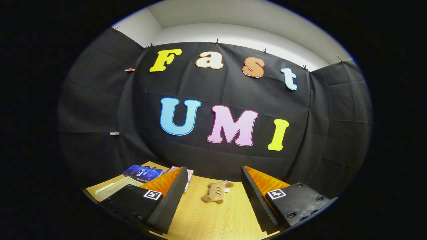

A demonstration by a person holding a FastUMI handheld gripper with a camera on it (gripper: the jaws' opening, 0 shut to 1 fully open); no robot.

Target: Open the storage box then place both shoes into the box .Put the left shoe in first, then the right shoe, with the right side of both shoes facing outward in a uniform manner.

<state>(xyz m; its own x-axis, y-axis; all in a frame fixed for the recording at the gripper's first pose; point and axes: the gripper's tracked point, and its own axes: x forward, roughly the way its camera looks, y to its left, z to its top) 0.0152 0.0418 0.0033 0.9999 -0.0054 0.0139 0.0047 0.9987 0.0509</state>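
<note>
Above table (pixel 206 220) | gripper (pixel 212 196) fingers spread apart, empty | 1 tan shoe (pixel 216 192) lies just ahead between them

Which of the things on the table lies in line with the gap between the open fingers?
The tan shoe, alone on the table beyond the gripper; the blue book and tray sit behind one finger.

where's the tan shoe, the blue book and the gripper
tan shoe (pixel 217 192), gripper view, on its side straps
blue book (pixel 144 172), gripper view, middle of its cover
gripper (pixel 213 200), gripper view, midway between its open fingers
</note>
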